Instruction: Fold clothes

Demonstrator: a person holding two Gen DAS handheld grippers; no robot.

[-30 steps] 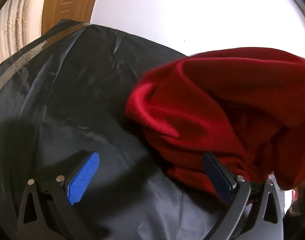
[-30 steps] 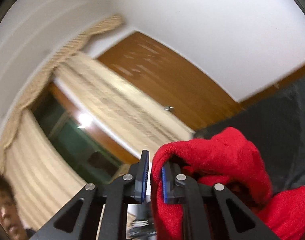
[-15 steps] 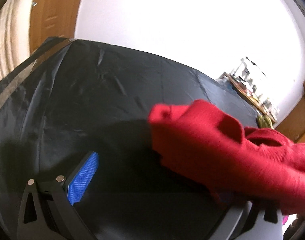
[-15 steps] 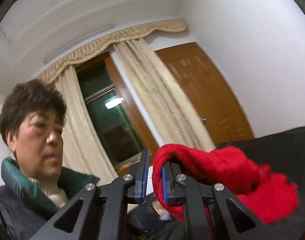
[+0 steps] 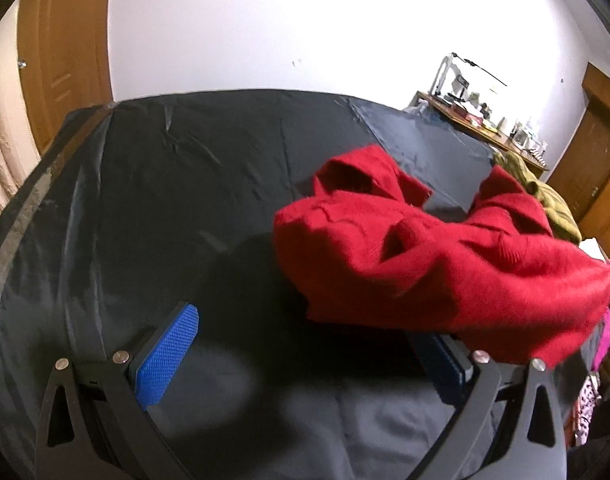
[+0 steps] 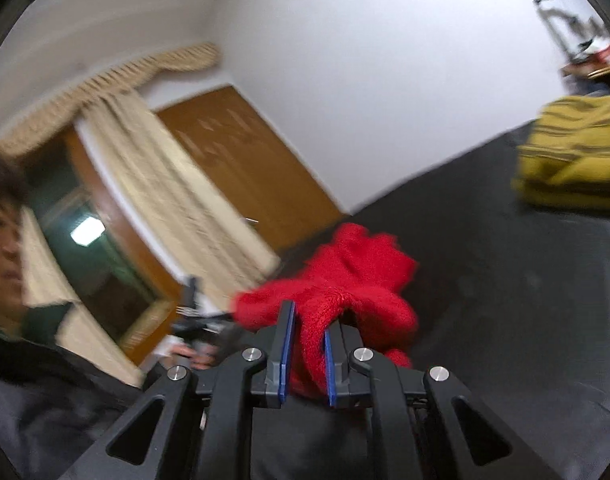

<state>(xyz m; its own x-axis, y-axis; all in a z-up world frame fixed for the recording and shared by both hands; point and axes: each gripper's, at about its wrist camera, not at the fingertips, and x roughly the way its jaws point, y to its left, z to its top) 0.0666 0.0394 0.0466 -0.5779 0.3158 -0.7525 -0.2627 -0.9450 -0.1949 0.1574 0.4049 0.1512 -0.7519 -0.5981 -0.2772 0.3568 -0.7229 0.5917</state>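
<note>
Clearly the right gripper [image 6: 307,344] has a fold of the red knit garment [image 5: 437,264] pinched between its blue pads, the jaws drawn narrow around the bunched wool. In the right wrist view the cloth rises from the pads toward 12 o'clock and spills to about 1 o'clock over the dark sheet [image 5: 193,184]. The left gripper [image 5: 305,356] stands wide, with nothing between its pads; the left pad [image 5: 165,356] is bare over the sheet, while the other one is partly hidden beneath the garment's near edge.

Seen from the left gripper, the garment lies crumpled from 12 to 3 o'clock, one hem draped just over the right finger and the rest heaped in ridges on the sheet. A folded olive-yellow garment [image 6: 573,160] sits well apart at 2 o'clock in the right wrist view.

The risk, as I judge it, lies in the thick bunched hold: the right pads grip a wad, not a single edge, so a pull could drag the whole heap instead of spreading it, or the knit could slip free. The draped hem could also snag the left finger as that gripper moves.
</note>
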